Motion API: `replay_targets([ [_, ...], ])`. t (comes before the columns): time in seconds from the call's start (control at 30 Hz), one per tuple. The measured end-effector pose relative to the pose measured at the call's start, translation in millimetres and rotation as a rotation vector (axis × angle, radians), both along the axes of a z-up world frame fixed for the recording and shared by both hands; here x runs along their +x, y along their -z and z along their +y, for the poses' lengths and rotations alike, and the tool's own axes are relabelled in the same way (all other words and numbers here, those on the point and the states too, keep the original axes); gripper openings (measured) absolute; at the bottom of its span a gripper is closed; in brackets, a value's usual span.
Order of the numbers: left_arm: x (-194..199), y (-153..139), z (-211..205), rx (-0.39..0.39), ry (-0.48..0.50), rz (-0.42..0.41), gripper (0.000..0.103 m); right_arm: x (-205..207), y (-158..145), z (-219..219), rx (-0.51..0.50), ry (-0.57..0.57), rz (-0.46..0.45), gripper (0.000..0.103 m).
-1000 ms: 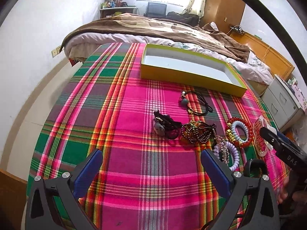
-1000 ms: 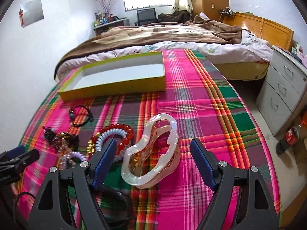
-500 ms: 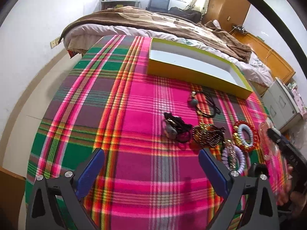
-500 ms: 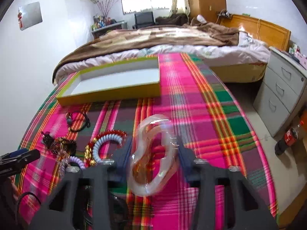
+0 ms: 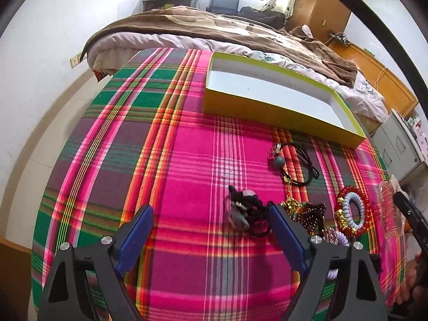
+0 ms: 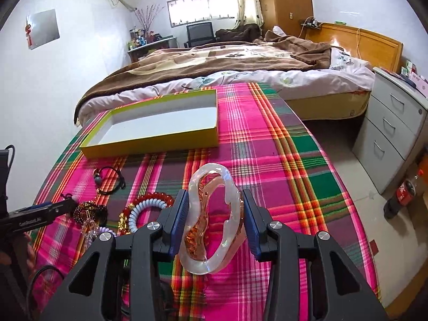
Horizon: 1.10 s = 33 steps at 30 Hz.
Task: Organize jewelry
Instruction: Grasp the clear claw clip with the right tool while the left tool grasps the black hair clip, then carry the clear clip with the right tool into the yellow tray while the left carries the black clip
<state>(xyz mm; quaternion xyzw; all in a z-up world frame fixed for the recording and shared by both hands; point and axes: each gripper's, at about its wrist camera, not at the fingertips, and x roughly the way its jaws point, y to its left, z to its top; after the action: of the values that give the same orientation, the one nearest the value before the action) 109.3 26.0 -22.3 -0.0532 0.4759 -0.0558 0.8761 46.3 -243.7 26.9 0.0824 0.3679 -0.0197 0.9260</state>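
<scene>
My right gripper (image 6: 212, 220) is shut on a clear and amber hair claw clip (image 6: 211, 214), held upright just above the plaid cloth. My left gripper (image 5: 211, 230) is open and empty, low over the cloth, with a black hair tie bundle (image 5: 247, 215) between its fingertips and a little beyond. A yellow tray (image 5: 278, 115) with a white, empty inside lies at the far side; it also shows in the right wrist view (image 6: 152, 144). A black cord necklace (image 5: 294, 164), a dark bead bracelet (image 5: 310, 212) and a red bead bracelet around a blue coil tie (image 5: 353, 212) lie to the right.
A lilac coil tie (image 6: 103, 231) lies near the front edge. The bed (image 6: 227, 64) stands right behind the table. A grey drawer unit (image 6: 396, 133) and a cola bottle (image 6: 404, 195) stand on the floor to the right.
My right gripper has shut on the hair claw clip and lifted it upright. My left gripper has moved forward and right, toward the black hair tie bundle, still open.
</scene>
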Motion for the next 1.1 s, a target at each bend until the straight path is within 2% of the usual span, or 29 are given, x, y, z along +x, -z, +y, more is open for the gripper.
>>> replay_targets([
  [0.17,2.2,0.4,-7.8,0.042,0.020,-0.008,0.077,2.4,-0.5,0.6,0.003,-0.004,-0.001,0.041],
  [0.23,1.0,0.9,-13.5,0.087,0.034,-0.020,0.068,2.7,-0.5,0.9,0.002,-0.005,-0.001,0.041],
  [0.3,0.2,0.0,-16.8,0.095,0.052,-0.027,0.051,2.6,-0.3,0.9,0.003,-0.006,0.000,0.041],
  [0.43,0.9,-1.6,-18.2,0.087,0.057,-0.024,0.040,2.9,-1.4,1.1,0.006,-0.007,0.000,0.041],
  [0.47,0.8,-2.1,-18.6,0.081,0.060,-0.023,0.032,2.9,-1.3,1.7,0.005,-0.008,-0.001,0.041],
  [0.5,0.6,-2.5,-19.2,0.076,0.065,-0.021,0.029,3.4,-1.8,1.9,0.005,-0.008,-0.003,0.041],
  [0.63,-1.7,-4.1,-17.9,0.068,0.053,-0.026,0.025,4.3,-2.7,1.6,0.008,-0.008,-0.004,0.041],
  [0.7,-2.9,-7.3,-16.3,0.064,0.048,-0.038,0.017,4.3,-2.8,1.6,0.007,-0.008,-0.005,0.041],
  [1.1,-8.0,-32.0,-1.6,0.030,0.021,-0.104,0.017,3.6,-11.4,-0.7,0.018,-0.010,-0.025,0.041],
])
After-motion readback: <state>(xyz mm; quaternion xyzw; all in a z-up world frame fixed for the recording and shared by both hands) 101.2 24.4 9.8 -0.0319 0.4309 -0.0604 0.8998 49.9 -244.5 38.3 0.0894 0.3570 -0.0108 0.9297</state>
